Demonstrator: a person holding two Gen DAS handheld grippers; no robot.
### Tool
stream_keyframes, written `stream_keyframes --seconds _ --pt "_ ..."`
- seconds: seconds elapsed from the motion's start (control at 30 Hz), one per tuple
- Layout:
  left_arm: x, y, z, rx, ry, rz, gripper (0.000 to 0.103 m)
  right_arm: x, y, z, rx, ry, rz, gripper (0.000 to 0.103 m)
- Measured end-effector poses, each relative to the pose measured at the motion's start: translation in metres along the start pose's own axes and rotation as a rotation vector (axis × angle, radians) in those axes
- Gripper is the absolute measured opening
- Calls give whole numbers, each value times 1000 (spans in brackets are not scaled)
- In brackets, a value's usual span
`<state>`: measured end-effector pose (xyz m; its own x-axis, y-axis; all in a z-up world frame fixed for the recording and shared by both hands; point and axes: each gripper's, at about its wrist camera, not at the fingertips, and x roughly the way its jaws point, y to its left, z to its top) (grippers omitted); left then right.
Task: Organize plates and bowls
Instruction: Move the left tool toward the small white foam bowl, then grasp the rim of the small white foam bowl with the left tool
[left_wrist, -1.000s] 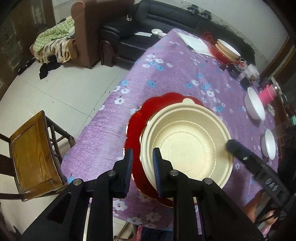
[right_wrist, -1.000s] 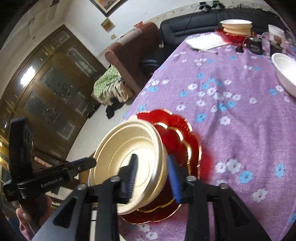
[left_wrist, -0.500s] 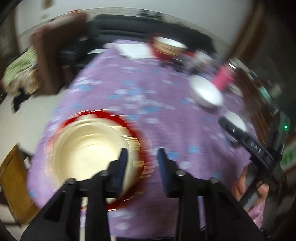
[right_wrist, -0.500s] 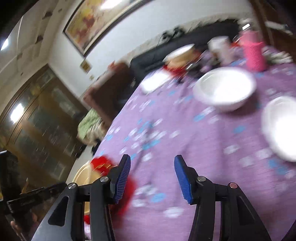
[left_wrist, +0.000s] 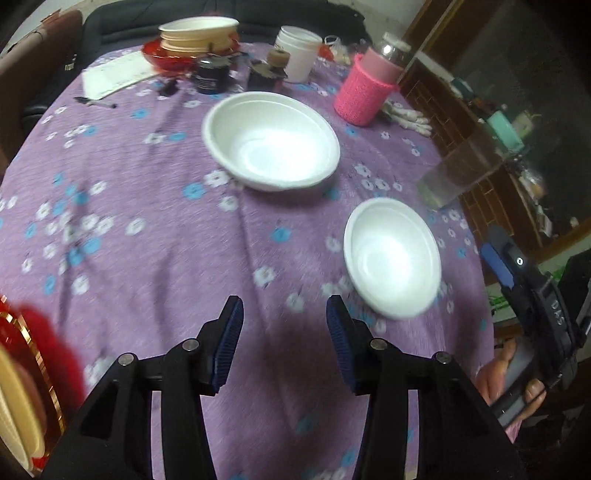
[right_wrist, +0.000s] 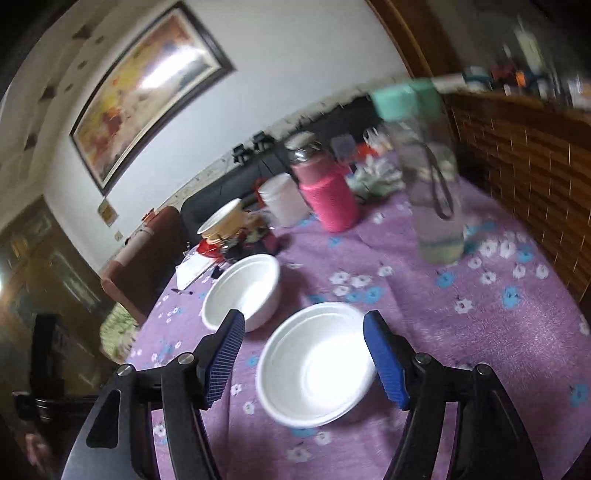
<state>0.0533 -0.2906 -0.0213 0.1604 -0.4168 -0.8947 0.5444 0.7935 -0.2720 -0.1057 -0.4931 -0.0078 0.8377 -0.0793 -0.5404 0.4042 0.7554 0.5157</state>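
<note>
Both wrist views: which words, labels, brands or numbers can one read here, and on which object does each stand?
"DAS", as far as it can be read: white letters on the black body of the right gripper, seen in the left wrist view.
Paper sheet on the table: any writing is too small to read.
White jar and dark jar: no readable label.
Framed painting: no text visible.

White foam bowls (left_wrist: 271, 142) (right_wrist: 317, 363) on purple tablecloth (left_wrist: 155, 229) with white and blue flowers; pink knitted bottle sleeve (left_wrist: 365, 94); blue-padded black tongs (right_wrist: 304, 356); red gold-rimmed plate (left_wrist: 40, 369)
</note>
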Motion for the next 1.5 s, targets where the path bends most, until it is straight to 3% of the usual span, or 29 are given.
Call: stream_keyframes --seconds 0.1,0.23,0.33,0.47,0.67,0.93,1.27,1.37,1.43,1.5 --pt "21 -11 12 -15 28 10 45 15 -32 11 98 32 18 70" --pt "33 -22 21 2 32 16 45 38 -54 2 149 93 31 70" --pt "40 -26 25 18 35 16 45 54 -67 -3 222 192 112 70" --pt "55 -30 36 15 61 -19 45 58 -77 -7 294 243 195 70" --pt "65 -37 40 23 81 -35 45 59 -82 -10 353 279 205 69" --pt "75 -45 36 24 102 -45 44 67 -79 -16 348 329 176 49" --pt "80 -53 32 30 104 -41 44 69 -79 -19 360 337 147 43" --pt "80 -54 30 35 101 -42 33 71 -79 -20 357 345 137 40" --pt "80 -55 30 34 105 -50 21 71 -78 -21 358 346 135 37" --pt "81 -57 29 43 100 -43 20 72 -78 -21 351 349 126 30"
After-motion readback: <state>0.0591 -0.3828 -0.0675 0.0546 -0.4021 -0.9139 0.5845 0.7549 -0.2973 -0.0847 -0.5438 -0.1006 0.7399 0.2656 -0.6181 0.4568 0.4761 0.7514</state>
